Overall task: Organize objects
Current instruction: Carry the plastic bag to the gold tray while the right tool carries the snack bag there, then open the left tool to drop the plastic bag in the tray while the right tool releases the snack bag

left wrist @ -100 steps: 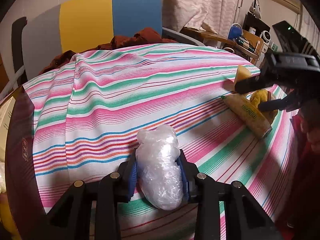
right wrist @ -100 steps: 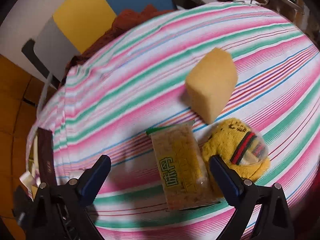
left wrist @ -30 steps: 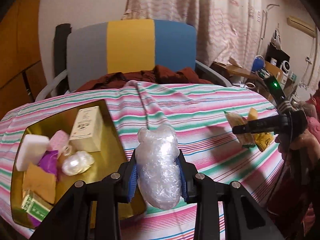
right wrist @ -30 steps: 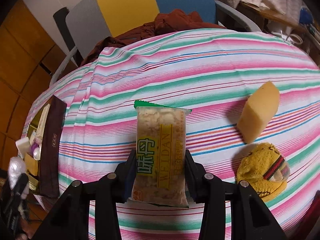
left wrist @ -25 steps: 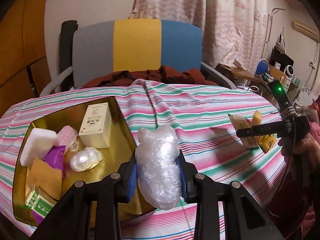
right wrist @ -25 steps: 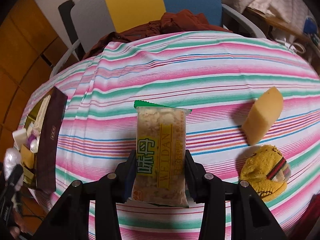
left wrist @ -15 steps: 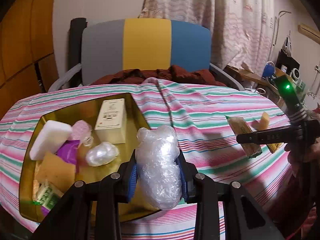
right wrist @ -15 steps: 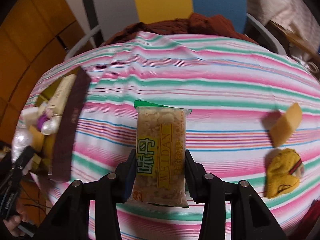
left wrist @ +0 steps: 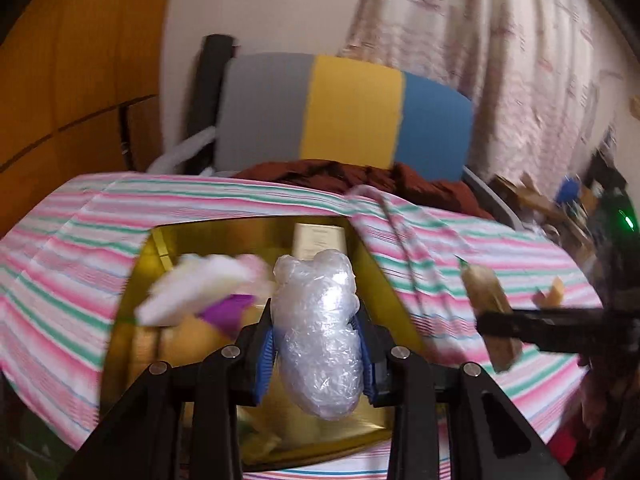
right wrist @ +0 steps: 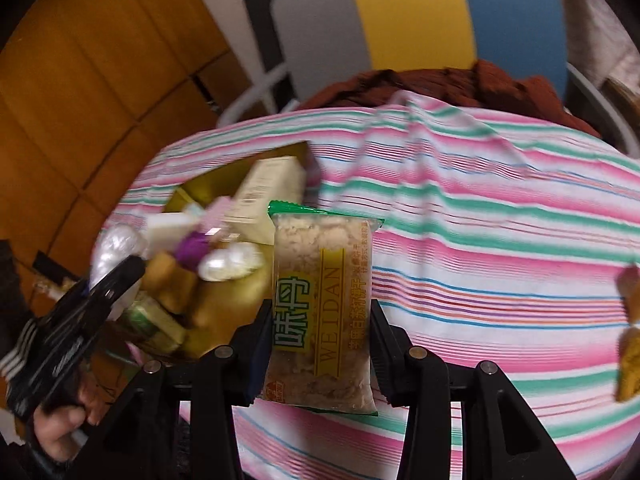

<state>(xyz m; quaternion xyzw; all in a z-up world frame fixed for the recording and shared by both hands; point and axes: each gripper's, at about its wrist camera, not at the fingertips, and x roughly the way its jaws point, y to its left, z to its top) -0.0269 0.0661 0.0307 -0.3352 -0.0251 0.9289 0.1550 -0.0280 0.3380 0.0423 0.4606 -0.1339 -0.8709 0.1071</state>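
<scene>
covering the table, striped cloth [left wrist: 460, 248] meets a tricolour chair [left wrist: 348, 116].

Left gripper [left wrist: 318, 354] clamped on clear plastic bundle [left wrist: 320, 332], above gold tray [left wrist: 384, 292]. White block [left wrist: 192, 288], purple item [left wrist: 226, 308] left of fingers; cream box [left wrist: 318, 240] ahead.

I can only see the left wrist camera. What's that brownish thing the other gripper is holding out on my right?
Observer: A clear snack packet of crumbly biscuit with a green top edge and WEIDAN printed down a yellow band. The right gripper has its jaws shut on its sides.
Child: Is anything hiding behind my bubble-wrap lump?
Observer: Yes, a pearly white wrapped thing lies in the gold tray.
</scene>
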